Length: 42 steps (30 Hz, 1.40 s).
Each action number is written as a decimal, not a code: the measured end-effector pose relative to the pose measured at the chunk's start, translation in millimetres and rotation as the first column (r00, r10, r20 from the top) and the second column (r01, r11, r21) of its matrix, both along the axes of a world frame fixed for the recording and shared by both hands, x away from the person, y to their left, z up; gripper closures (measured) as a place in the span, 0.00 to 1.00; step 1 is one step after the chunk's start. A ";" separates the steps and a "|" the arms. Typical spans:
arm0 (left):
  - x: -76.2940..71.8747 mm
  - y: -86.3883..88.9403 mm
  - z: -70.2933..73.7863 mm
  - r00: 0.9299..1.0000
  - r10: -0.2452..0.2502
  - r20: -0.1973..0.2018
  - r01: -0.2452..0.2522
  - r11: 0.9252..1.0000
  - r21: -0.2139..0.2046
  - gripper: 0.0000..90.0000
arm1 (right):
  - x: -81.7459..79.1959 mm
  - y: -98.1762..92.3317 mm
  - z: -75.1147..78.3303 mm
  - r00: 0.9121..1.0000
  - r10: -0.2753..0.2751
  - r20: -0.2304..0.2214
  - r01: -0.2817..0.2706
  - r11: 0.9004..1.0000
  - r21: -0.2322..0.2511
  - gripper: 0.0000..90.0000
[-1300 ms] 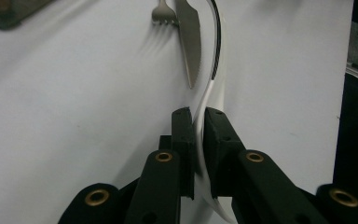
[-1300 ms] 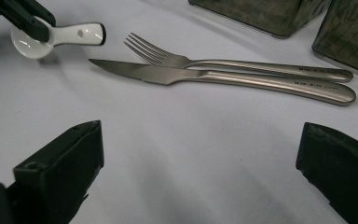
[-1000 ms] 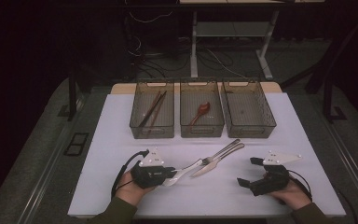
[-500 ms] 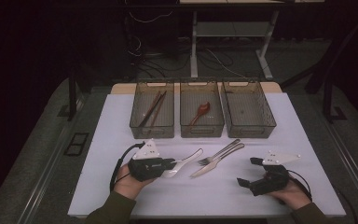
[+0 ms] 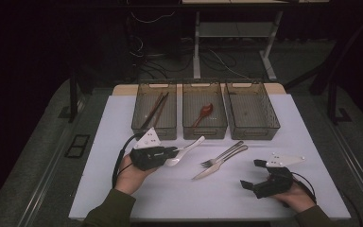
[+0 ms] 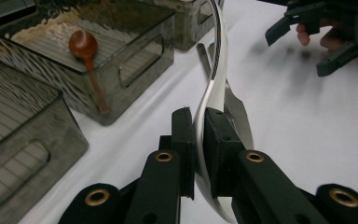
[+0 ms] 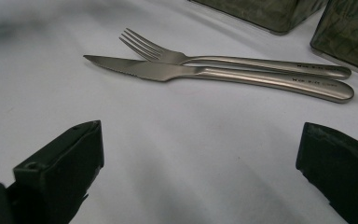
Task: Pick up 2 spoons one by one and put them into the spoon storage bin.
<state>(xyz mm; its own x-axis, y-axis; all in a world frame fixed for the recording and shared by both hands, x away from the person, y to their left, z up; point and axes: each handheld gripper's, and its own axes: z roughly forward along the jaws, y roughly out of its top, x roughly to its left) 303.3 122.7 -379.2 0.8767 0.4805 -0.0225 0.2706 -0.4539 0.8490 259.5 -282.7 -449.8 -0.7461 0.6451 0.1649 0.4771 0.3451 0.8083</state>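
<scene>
My left hand-held gripper (image 5: 174, 152) pinches the metal spoon (image 5: 185, 150) low by its bowl, raised just off the table (image 5: 99, 189) in front of the middle basket (image 5: 204, 109). Clamped that near one end, I judge the long handle could swivel or slip, or catch the basket's rim. Rightward, the fork (image 5: 222, 155) and knife (image 5: 220, 164) lie touching. My right hand-held gripper (image 5: 249, 176) rests wide apart near them.
</scene>
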 end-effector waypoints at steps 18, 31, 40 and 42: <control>34.3 -21.0 14.1 0.999 0.029 0.029 -0.028 1.000 -0.010 0.92 | -0.1 -0.7 -0.2 1.000 0.002 0.014 -0.002 1.000 -0.009 0.01; 70.0 -41.4 32.5 0.997 0.045 0.055 -0.047 0.999 0.021 0.92 | -1.3 -1.0 0.2 1.000 -0.003 0.001 0.003 1.000 0.000 0.01; 94.7 -64.0 43.3 0.996 0.058 0.065 -0.063 0.995 0.077 0.92 | -0.7 -1.0 0.2 1.000 -0.002 -0.003 0.002 1.000 0.003 0.01; 101.7 -68.5 43.1 0.996 0.059 0.064 -0.065 0.993 0.094 0.92 | -1.0 -1.0 0.4 1.000 -0.002 -0.001 0.002 1.000 0.005 0.01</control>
<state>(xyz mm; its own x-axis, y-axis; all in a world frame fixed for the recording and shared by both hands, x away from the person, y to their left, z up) 405.0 54.1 -336.1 0.8433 0.5315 0.0789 0.2500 -0.5180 0.8180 258.5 -283.7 -449.5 -0.7448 0.6454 0.1693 0.4785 0.3399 0.8096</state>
